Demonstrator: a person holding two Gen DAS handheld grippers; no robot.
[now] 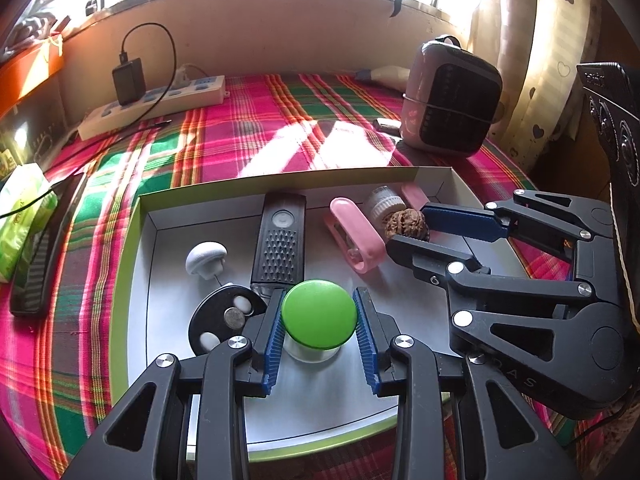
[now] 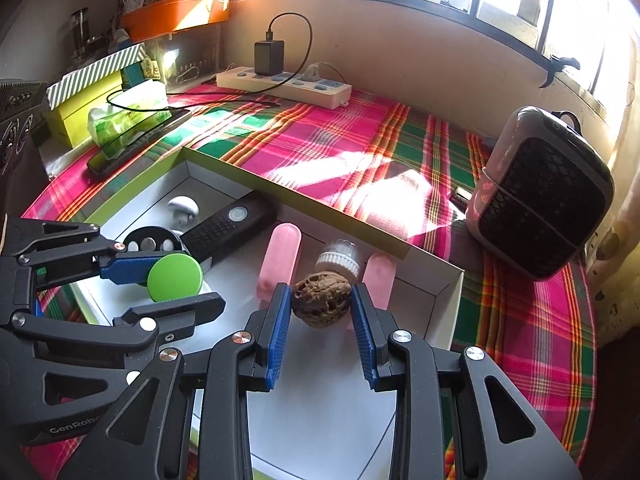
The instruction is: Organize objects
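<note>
1. Gripping a green-capped jar [image 1: 318, 314] in the left gripper [image 1: 319, 332], blue ribbed fingers [image 1: 273, 344] pressed against both sides of the round, glossy lime lid; clear body visible beneath the cap, low over the white floor of the box [image 1: 160, 216].
2. Pinching a walnut [image 2: 321, 299] in the right gripper [image 2: 321, 322], pads touching its left and right flanks; shell brown, wrinkled, deeply pitted, held over the right part of the same box.
3. Lying inside the green-rimmed box: a black flashlight [image 1: 280, 240] with studded grip, a white mushroom-shaped knob [image 1: 206, 258], a black round holder [image 1: 224, 316] carrying coin cells, a pink clip [image 1: 356, 232], a small white ribbed-cap bottle [image 1: 383, 200].
4. Reading "GenRobo…" [image 2: 74, 424] in white on the left gripper body, cut off at the edge; faint letters "AS" on the right gripper body in the left view, otherwise illegible.
5. Resting on the plaid cloth [image 2: 340, 140] beyond the box: a white power strip [image 2: 284, 84] with black charger, a pink-and-black heater [image 2: 544, 196].
</note>
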